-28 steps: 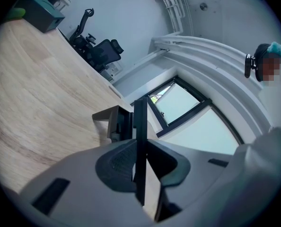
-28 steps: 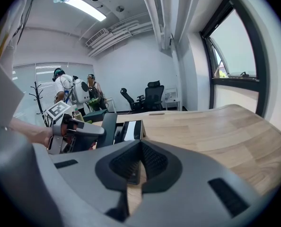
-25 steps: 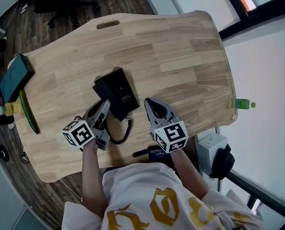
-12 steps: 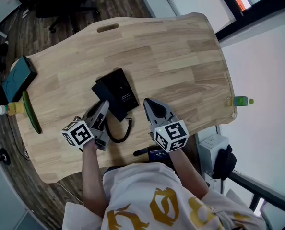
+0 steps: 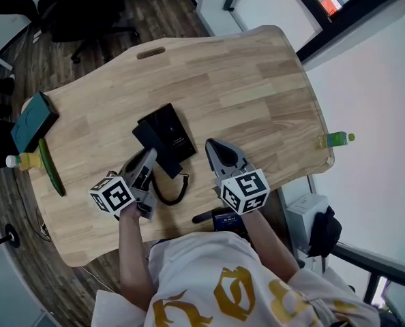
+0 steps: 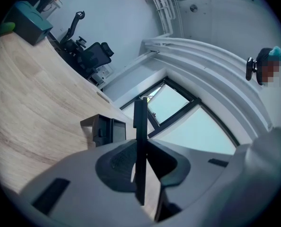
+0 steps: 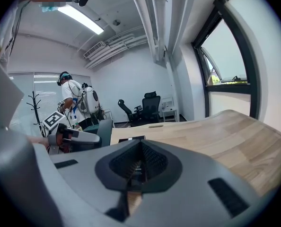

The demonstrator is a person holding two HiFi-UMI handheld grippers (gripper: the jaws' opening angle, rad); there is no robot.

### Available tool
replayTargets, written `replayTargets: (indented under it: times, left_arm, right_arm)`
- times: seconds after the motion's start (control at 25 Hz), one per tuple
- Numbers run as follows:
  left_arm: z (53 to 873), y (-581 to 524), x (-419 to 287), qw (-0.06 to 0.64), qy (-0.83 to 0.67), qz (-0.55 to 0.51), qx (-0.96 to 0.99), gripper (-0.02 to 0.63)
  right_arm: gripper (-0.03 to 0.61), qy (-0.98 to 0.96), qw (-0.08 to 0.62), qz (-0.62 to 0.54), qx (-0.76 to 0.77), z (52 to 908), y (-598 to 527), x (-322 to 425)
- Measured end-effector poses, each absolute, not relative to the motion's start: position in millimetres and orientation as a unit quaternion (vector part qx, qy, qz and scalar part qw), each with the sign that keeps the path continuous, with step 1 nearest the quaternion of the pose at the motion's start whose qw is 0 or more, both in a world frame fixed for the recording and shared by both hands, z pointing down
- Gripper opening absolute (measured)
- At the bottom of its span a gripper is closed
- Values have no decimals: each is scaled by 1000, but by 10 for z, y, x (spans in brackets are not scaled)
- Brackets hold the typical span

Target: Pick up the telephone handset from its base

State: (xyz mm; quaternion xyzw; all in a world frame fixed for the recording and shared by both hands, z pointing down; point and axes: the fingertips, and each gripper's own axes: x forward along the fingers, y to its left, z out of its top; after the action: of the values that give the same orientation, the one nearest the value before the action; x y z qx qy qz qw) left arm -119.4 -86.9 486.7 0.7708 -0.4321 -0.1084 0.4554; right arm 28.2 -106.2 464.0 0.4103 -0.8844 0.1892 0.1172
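A pale wooden table [image 5: 257, 80] fills an office room with dark plank flooring and tall windows. Over its near edge the left gripper [image 5: 150, 154] has its jaws drawn narrow onto a slim black piece that stands upright between the pads. This is the handset [image 6: 140, 141], seen edge-on in the left gripper view and clear of its cradle. In the head view the gripper's body covers most of it. The right gripper [image 5: 213, 145] hangs just beside it with its jaws pressed together and nothing between them.

Just ahead of both jaw tips the black telephone base [image 5: 163, 135] lies flat on the wood, set at an angle. A black coiled cord [image 5: 174, 191] loops from the base's near side back under the left gripper.

Further out, at the table's left end, sit a teal box [image 5: 32, 121], a long green object [image 5: 51, 167] and a yellow bottle [image 5: 24, 161]. A green bottle [image 5: 335, 139] shows at the right edge. Black office chairs [image 5: 80, 5] stand on the floor beyond.
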Motion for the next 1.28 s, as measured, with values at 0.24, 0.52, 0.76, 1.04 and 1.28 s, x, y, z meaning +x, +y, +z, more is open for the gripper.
replayTargets:
  times: [0.24, 0.52, 0.76, 1.04, 1.28]
  left_arm:
    - [4691, -770, -1176, 445, -421, -115, 782, 71]
    - [4450, -607, -1124, 433, -400, -124, 798, 71]
    - [4298, -474, -1065, 421, -387, -124, 811, 71]
    - [4111, -315, -955, 408, -369, -121, 826, 71]
    - [3985, -208, -918, 397, -362, -122, 835, 71]
  right_arm:
    - [5, -888, 107, 175, 412, 4500, -948, 256]
    - [5, -890, 92, 163, 415, 4367, -785, 221]
    - [5, -892, 77, 150, 420, 4232, -657, 222]
    - [5, -892, 64, 139, 426, 4079, -507, 256]
    - [5, -893, 49, 129, 427, 3970, -443, 254]
